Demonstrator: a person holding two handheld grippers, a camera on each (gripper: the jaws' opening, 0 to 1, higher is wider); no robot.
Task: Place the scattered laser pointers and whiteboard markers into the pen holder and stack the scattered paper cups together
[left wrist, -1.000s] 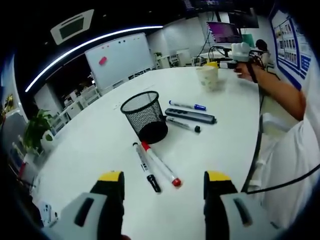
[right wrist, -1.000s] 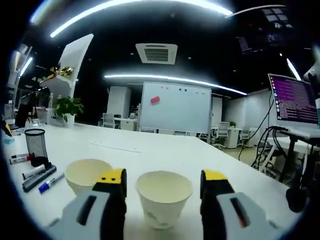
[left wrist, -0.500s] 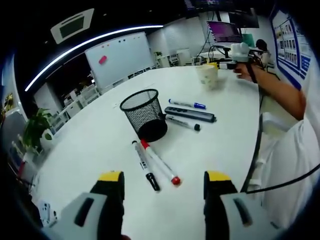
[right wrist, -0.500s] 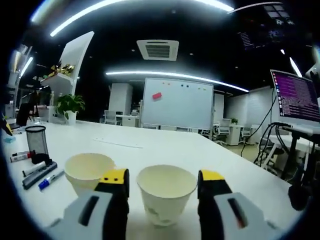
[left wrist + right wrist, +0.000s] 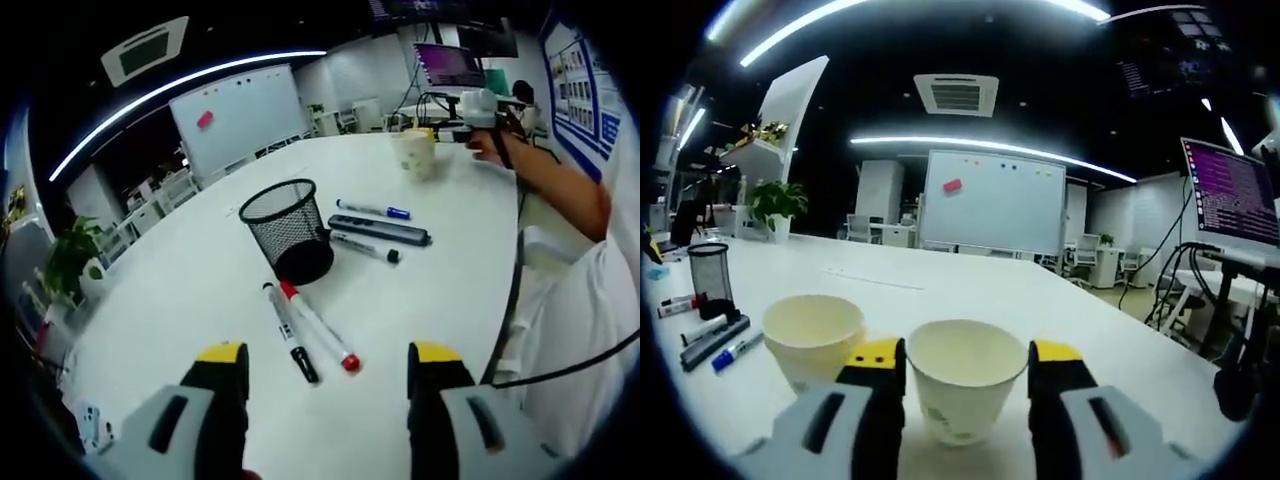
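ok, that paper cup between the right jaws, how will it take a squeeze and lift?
The paper cup is thin-walled and looks empty, so probably very light, and its rim may buckle under a hard pinch. It tapers downward, so it could slip up out of the right gripper. A nudge might tip it onto the second cup.

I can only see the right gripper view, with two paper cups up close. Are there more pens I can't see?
Observer: Yes. In the left gripper view a red-capped marker and a black-capped marker lie side by side on the table, in front of the pen holder.
Operator: Is anything in the pen holder?
Observer: The left gripper view looks down into it, and through the mesh I see nothing inside.
Operator: What's the other gripper doing?
Observer: The left gripper is open and holds nothing, above the table short of those two markers.
Operator: And my gripper?
Observer: The right gripper has its jaws either side of the nearer paper cup; I can't tell if they touch.
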